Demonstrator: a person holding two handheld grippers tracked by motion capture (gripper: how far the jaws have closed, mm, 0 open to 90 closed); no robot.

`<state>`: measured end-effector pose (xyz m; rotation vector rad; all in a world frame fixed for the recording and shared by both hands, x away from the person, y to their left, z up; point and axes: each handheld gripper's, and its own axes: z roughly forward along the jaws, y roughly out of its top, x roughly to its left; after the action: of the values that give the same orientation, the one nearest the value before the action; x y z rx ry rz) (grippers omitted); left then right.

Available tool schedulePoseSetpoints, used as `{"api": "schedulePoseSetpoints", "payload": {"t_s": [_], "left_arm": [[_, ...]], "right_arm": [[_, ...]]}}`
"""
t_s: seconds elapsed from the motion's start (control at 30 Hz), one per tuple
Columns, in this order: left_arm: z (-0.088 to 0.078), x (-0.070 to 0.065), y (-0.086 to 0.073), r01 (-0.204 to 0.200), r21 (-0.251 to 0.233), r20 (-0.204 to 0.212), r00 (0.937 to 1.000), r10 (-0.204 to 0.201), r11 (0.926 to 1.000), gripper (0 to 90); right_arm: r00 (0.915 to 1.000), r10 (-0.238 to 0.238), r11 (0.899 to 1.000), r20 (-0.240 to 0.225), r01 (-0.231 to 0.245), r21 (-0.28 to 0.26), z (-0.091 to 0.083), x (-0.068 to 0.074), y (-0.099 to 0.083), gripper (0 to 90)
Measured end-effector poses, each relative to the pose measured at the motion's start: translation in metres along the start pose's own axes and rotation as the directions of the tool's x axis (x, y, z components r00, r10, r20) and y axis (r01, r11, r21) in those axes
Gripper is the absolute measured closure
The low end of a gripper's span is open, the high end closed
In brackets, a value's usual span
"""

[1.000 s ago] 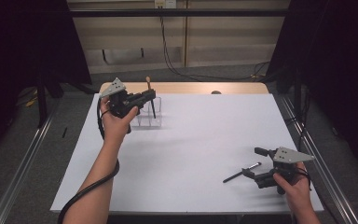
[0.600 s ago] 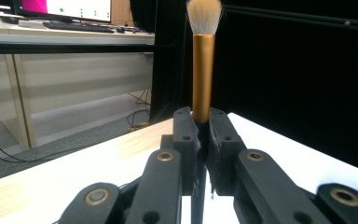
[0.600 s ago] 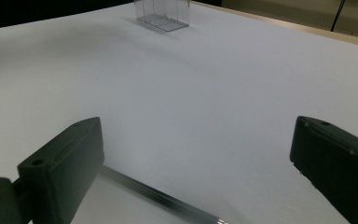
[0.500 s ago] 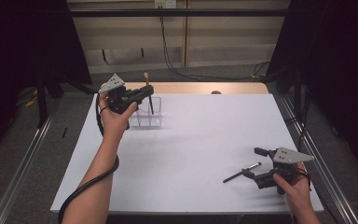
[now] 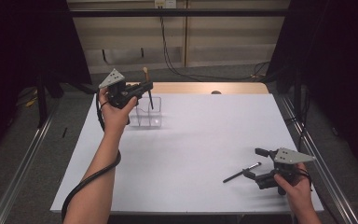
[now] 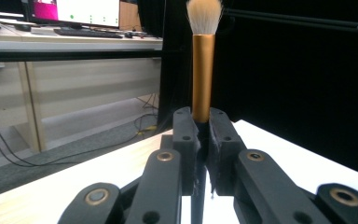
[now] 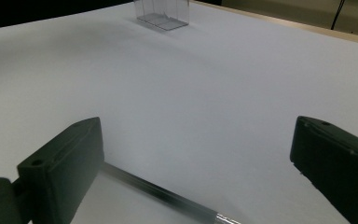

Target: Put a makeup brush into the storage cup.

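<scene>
place: lab | evidence: black curtains (image 5: 23, 42); monitor (image 6: 87, 11); floor cables (image 5: 177, 65)

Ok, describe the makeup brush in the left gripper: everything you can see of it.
The makeup brush has a pale, fluffy bristle head, a copper-gold metallic ferrule and a thin dark handle. It stands upright, bristles up, clamped between the fingers of the left gripper. From above, its handle points down over the clear plastic organizer at the table's far left; whether it touches the organizer is unclear.

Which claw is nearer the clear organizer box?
Left. The left claw holds a makeup brush upright just above the clear organizer box; the right claw sits far across the table beside a black pencil.
</scene>
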<state>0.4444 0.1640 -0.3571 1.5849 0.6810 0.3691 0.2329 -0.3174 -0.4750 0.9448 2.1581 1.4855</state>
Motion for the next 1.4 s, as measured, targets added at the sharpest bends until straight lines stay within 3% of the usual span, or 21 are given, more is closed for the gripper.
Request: {"api": "schedulePoseSetpoints", "payload": {"t_s": [0.23,0.47,0.67,1.1,1.4], "left_arm": [[0.004,0.003,0.005,-0.020,0.017,-0.020,0.9996,0.020,0.9997,83.2],[0.007,0.007,0.002,-0.016,0.023,-0.048,0.9987,0.017,0.9996,83.2],[0.011,0.009,-0.003,-0.042,0.035,-0.059,0.9973,0.044,0.9985,83.3],[0.016,0.012,-0.014,-0.025,0.031,-0.086,0.9959,0.027,0.9992,83.3],[0.020,0.012,-0.017,-0.040,0.035,-0.089,0.9951,0.043,0.9986,83.2]], "right_arm": [[1.0000,0.001,1.000,0.000,-0.001,0.000,0.000,0.000,0.000,2.6],[1.0000,-0.002,1.000,-0.004,0.002,-0.004,0.000,0.001,0.001,2.6],[1.0000,-0.006,1.000,-0.004,0.006,-0.003,0.000,0.001,0.000,2.6],[1.0000,-0.005,1.000,-0.007,0.005,-0.004,0.000,0.002,0.000,2.7],[1.0000,-0.003,1.000,-0.008,0.003,-0.005,0.000,0.002,0.000,2.6]]}}
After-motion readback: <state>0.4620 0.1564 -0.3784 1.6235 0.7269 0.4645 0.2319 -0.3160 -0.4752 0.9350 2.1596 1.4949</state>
